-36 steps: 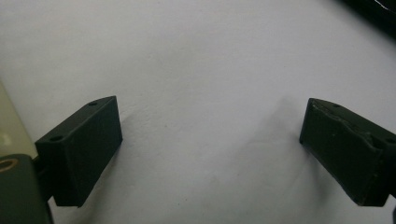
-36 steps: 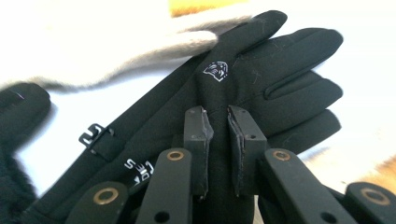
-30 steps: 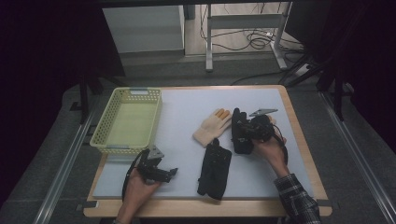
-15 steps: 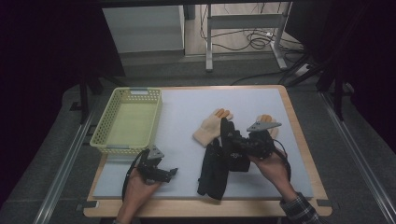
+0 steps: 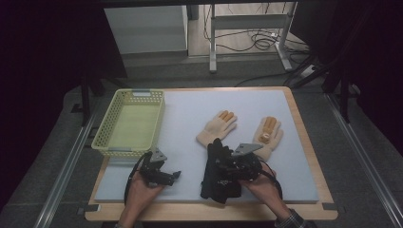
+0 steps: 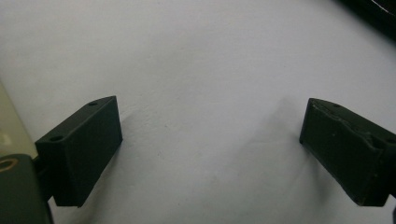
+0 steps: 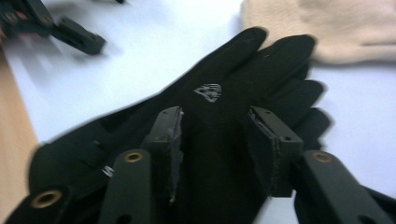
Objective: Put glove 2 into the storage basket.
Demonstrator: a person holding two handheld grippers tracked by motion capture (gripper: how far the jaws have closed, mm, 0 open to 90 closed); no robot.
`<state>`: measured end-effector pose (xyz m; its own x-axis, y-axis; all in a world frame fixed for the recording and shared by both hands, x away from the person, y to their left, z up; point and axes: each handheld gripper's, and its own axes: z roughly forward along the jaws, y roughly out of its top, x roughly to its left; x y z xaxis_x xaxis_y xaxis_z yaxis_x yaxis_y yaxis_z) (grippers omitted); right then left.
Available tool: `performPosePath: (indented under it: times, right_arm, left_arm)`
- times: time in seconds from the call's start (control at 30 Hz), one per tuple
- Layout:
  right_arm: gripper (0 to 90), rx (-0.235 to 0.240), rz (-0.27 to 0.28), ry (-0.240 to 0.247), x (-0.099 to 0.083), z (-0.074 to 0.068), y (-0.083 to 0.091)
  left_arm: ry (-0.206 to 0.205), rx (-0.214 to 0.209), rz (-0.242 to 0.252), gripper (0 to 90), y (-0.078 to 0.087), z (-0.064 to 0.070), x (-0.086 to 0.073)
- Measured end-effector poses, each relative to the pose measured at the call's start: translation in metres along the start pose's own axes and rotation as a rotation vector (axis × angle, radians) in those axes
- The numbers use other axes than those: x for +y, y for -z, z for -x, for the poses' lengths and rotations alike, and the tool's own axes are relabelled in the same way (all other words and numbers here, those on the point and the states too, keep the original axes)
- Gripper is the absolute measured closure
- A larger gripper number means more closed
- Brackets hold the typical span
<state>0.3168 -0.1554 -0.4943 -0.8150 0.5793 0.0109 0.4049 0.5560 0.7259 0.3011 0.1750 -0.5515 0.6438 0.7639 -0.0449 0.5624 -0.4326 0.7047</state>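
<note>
A black glove (image 5: 215, 189) lies palm-down at the front middle of the pale mat (image 5: 185, 107); in the right gripper view its fingers (image 7: 261, 60) point away from me. My right gripper (image 5: 220, 170) hovers low over it, open, one jaw on each side of the glove's back (image 7: 217, 126). Two beige gloves with orange fingertips lie behind it: one (image 5: 217, 127) in the middle, one (image 5: 267, 135) to the right. My left gripper (image 5: 173, 176) rests at the front left, open over bare mat (image 6: 210, 135), nothing between the jaws.
A yellow-green mesh basket (image 5: 108, 146) stands at the mat's left, nothing in it. The wooden table edge (image 5: 306, 142) frames the mat. The left gripper (image 7: 70, 30) lies beyond the black glove's cuff side. A beige glove (image 7: 336, 25) touches the black fingertips.
My right gripper moved from the right-hand beige glove toward the front and left, and now stands over the black glove. That beige glove is uncovered. The left gripper stayed put.
</note>
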Motion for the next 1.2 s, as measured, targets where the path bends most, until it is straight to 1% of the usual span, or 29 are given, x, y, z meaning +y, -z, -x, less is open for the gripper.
performPosePath:
  times: [0.03,0.07,0.1,0.17,0.2,0.23,0.27,0.3,0.33,0.37,0.4,0.47,0.5,0.53,0.57,0.6,0.63,0.67,0.7,0.73,0.77,0.8,0.83,0.87,0.93,0.97,1.03,1.07,1.2]
  right_arm:
    - [53.4,0.000,0.000,0.000,0.000,0.000,0.000]
    - [55.2,-0.004,-0.002,0.044,0.003,0.003,0.006]
    - [55.2,-0.004,-0.002,0.044,0.003,0.003,0.006]
    - [59.8,0.023,-0.013,0.109,0.007,0.008,0.012]
    - [59.8,0.023,-0.013,0.109,0.007,0.008,0.012]
    - [60.0,0.051,-0.016,0.131,0.008,0.009,0.012]
    - [59.4,0.079,-0.039,0.162,0.010,0.011,0.009]
    - [59.4,0.079,-0.039,0.162,0.010,0.011,0.009]
    - [58.5,0.104,-0.070,0.195,0.011,0.011,0.001]
    - [58.5,0.104,-0.070,0.195,0.011,0.011,0.001]
    - [57.3,0.125,-0.102,0.224,0.011,0.012,-0.009]
    - [60.2,0.131,-0.140,0.245,0.011,0.013,-0.020]
    - [60.2,0.131,-0.140,0.245,0.011,0.013,-0.020]
    - [69.6,0.142,-0.147,0.234,0.009,0.014,-0.026]
    - [69.6,0.142,-0.147,0.234,0.009,0.014,-0.026]
    - [78.6,0.142,-0.150,0.192,0.010,0.015,-0.025]
    - [78.6,0.142,-0.150,0.192,0.010,0.015,-0.025]
    - [80.9,0.115,-0.153,0.175,0.010,0.011,-0.023]
    - [80.9,0.115,-0.153,0.175,0.010,0.011,-0.023]
    - [81.6,0.078,-0.145,0.130,0.011,0.006,-0.020]
    - [81.8,0.069,-0.135,0.104,0.012,0.005,-0.018]
    - [81.8,0.069,-0.135,0.104,0.012,0.005,-0.018]
    - [81.8,0.063,-0.119,0.069,0.013,0.003,-0.014]
    - [81.7,0.069,-0.089,0.013,0.017,0.002,-0.007]
    - [81.7,0.066,-0.069,-0.021,0.020,-0.002,0.000]
    - [81.7,0.066,-0.069,-0.021,0.020,-0.002,0.000]
    - [81.5,0.060,-0.046,-0.073,0.024,-0.007,0.007]
    - [81.5,0.060,-0.046,-0.073,0.024,-0.007,0.007]
    - [81.2,0.056,-0.001,-0.133,0.024,-0.016,0.009]
  left_arm:
    - [0.000,0.000,0.000,6.0,0.000,0.000,0.000]
    - [0.000,0.000,0.000,6.0,0.000,0.000,0.000]
    - [0.000,0.000,0.000,6.0,0.000,0.000,0.000]
    - [0.000,0.000,0.000,6.0,0.000,0.000,0.000]
    - [0.000,0.000,0.000,6.0,0.000,0.000,0.000]
    - [0.003,0.000,0.002,6.0,0.000,0.000,0.000]
    - [0.002,0.001,0.002,6.0,0.000,0.000,0.000]
    - [0.003,0.000,0.002,6.0,0.000,0.000,0.000]
    - [0.002,0.000,0.002,6.0,0.000,0.000,0.000]
    - [0.002,0.000,0.002,6.0,0.000,0.000,0.000]
    - [0.003,0.001,0.002,6.0,0.000,0.000,0.000]
    - [0.003,0.000,0.002,6.0,0.000,0.000,0.000]
    - [0.003,0.000,0.002,6.0,0.000,0.000,0.000]
    - [0.000,0.000,-0.001,6.0,0.000,0.000,0.000]
    - [0.000,0.000,-0.001,6.0,0.000,0.000,0.000]
    - [0.000,0.000,-0.001,6.0,0.000,0.000,0.000]
    - [0.000,0.000,-0.001,6.0,0.000,0.000,0.000]
    - [0.003,0.000,0.002,6.0,0.000,0.000,0.000]
    - [0.002,0.001,0.001,6.0,0.000,0.000,0.000]
    - [0.002,0.001,0.001,6.0,0.000,0.000,0.000]
    - [0.002,0.001,0.001,6.0,0.000,0.000,0.000]
    - [0.002,0.000,0.001,6.0,0.000,0.000,0.000]
    - [0.002,0.000,0.001,6.0,0.000,0.000,0.000]
    - [0.002,0.000,0.001,6.0,0.000,0.000,0.000]
    - [0.003,0.000,0.001,6.0,0.000,0.000,0.000]
    - [0.003,0.000,0.001,6.0,0.000,0.000,0.000]
    - [0.003,0.000,0.002,6.0,0.000,0.000,0.000]
    - [0.003,0.000,0.001,6.0,0.000,0.000,0.000]
    - [0.003,0.001,0.002,6.0,0.000,0.000,0.000]
